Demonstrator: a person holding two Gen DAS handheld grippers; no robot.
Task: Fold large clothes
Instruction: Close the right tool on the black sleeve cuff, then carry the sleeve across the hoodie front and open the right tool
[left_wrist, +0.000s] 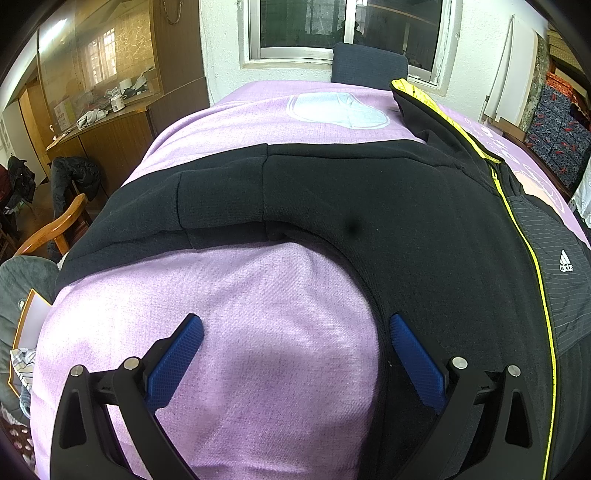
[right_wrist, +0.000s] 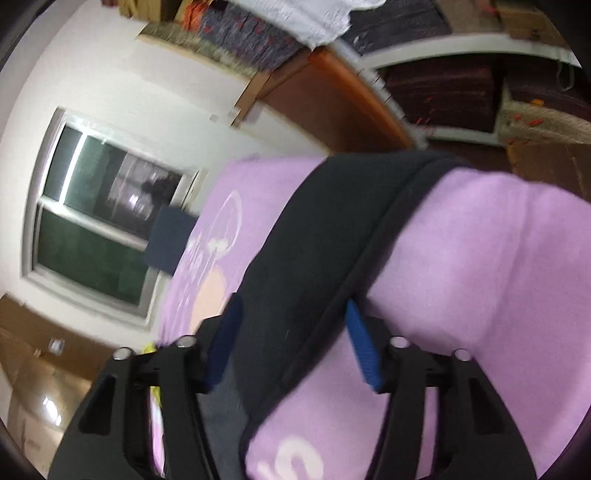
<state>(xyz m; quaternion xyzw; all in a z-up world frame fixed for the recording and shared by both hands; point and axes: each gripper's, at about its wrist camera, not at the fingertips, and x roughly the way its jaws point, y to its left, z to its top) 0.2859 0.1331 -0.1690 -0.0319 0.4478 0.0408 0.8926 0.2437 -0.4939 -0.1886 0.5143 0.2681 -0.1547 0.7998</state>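
Black and yellow-zipped, the track jacket (left_wrist: 369, 192) lay spread on the lilac tablecloth (left_wrist: 258, 302) while my left gripper (left_wrist: 295, 332) hung wide open over bare cloth and my right gripper (right_wrist: 291, 325) half-open straddled its sleeve (right_wrist: 332, 229).

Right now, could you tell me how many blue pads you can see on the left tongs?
2: one pad lies over the purple cloth, the other pad beside the black jacket edge. None seems hidden.
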